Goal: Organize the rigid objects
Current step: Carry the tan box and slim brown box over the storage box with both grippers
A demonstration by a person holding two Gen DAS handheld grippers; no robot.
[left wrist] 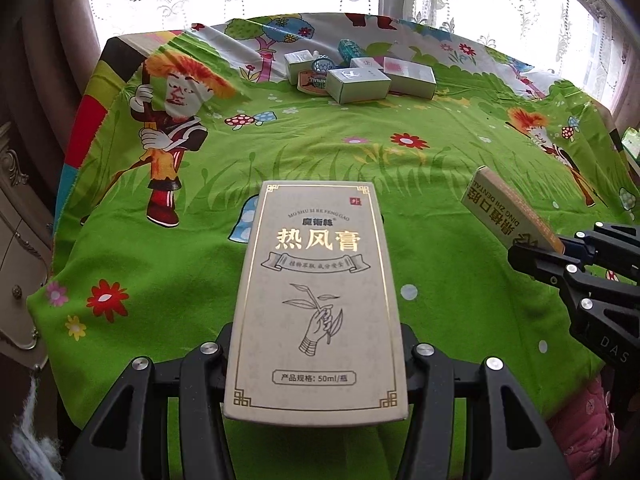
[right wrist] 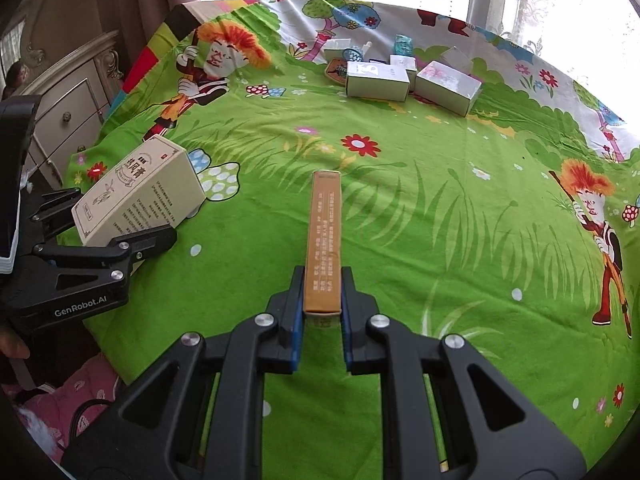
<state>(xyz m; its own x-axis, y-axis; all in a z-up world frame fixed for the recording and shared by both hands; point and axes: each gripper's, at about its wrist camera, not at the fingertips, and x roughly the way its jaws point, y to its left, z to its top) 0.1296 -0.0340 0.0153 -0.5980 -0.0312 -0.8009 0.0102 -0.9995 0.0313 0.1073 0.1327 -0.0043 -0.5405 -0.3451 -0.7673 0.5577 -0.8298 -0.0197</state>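
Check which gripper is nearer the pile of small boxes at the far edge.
Neither clearly. The left gripper with its beige box and the right gripper with its orange box are both well short of the pile.

Between your left fingers sits a matt cardboard box (left wrist: 316, 300) with shiny gold print. Between your right fingers, a smooth tan carton (right wrist: 324, 240). Beyond both, soft printed cloth (right wrist: 440, 220) and glossy wrapped boxes (right wrist: 404, 80).
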